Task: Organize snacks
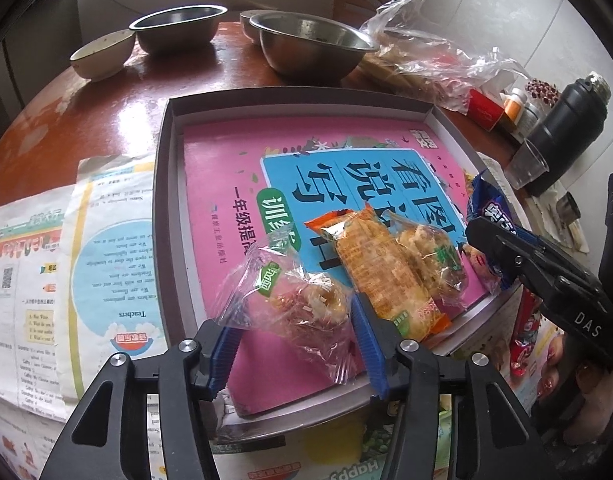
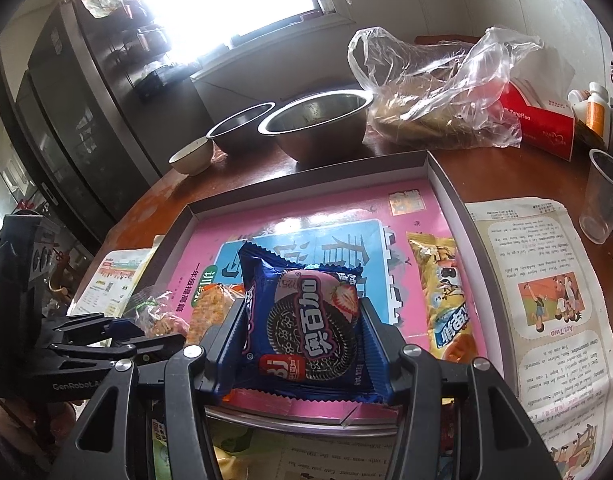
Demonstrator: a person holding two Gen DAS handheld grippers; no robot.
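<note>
Table (image 1: 106, 92) of reddish wood carries a shallow grey box (image 1: 162, 208) lined with a pink workbook (image 1: 222, 184), and this box is where the snacks are gathering. Inside it lie an orange wafer pack (image 1: 382, 268), its long axis running from the near right corner toward the middle, and a yellow snack bar (image 2: 446, 292) lying lengthwise along the right wall. The right gripper (image 2: 302, 320) is closed on a blue cookie pack (image 2: 306, 320), squeezed flat-side up across its width, label reading toward the camera, held just above the box's near edge. The left gripper (image 1: 290, 320) has its blue pads about a clear-wrapped pastry (image 1: 306, 304) over the near part of the box, jaws fairly wide; whether they truly pinch it I cannot tell. The likely trouble: both tools crowd the same near corner, so they may knock together, and the slippery crinkled film could slide out, or land on top of the wafer pack rather than beside it.
</note>
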